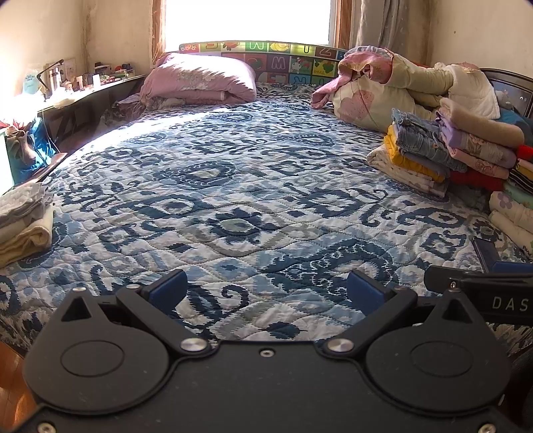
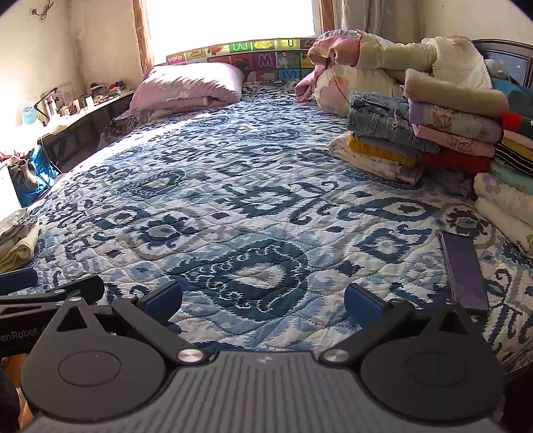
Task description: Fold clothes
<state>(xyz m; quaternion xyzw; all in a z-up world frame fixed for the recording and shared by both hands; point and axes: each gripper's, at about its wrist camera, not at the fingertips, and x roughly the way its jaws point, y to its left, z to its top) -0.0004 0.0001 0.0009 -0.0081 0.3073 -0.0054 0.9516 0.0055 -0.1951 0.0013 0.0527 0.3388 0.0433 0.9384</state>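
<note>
Both grippers stand with their blue-padded jaws spread wide and nothing between them; the left gripper (image 1: 266, 293) and the right gripper (image 2: 263, 301) sit side by side over the near edge of the blue-and-white patterned quilt (image 1: 233, 186), and each shows at the edge of the other's view; ahead of both sets of jaws the quilt lies flat, with no garment on that stretch; just to the right of the right gripper's jaws a dark phone (image 2: 463, 269) lies flat on the quilt; the clothes are stacked at the sides, well apart from either pair of jaws; far to the left of the left gripper's jaws a small stack of folded grey and cream pieces (image 1: 23, 219) rests at the quilt's edge; ahead and to the right of the jaws rise several stacks of folded clothes (image 1: 449, 150), with folded jeans (image 2: 383, 120) near the top of the nearest stack; beyond these a rumpled cream and pink comforter (image 1: 393, 86) is heaped; straight ahead and far off, a folded pink blanket (image 1: 200, 80) lies before a colourful alphabet mat (image 1: 276, 60) standing under the bright window (image 1: 246, 20).
</note>
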